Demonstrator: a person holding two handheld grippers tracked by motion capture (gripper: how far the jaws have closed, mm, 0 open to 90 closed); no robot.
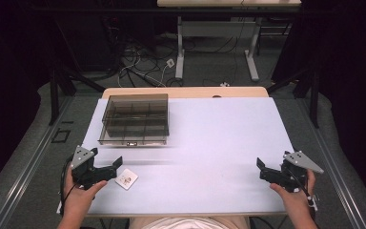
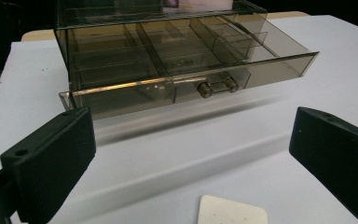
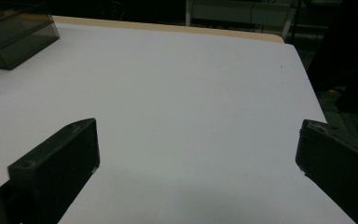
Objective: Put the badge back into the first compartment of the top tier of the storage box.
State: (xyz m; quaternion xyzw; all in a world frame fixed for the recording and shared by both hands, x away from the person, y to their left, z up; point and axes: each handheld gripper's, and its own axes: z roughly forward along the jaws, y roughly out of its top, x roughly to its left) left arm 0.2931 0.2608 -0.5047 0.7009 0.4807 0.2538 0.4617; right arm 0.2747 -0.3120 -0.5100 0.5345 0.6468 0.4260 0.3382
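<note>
Both the left gripper (image 1: 116, 168) and right gripper (image 1: 261, 169) hover spread and empty, seemingly before starting; likely next, the left one reaches the card (image 1: 127, 179) or box (image 1: 135, 119).

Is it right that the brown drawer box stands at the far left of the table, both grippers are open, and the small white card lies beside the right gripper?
Not quite: the card lies beside the left gripper, as the high view shows. The box does stand far left, and the right gripper is open too.
</note>
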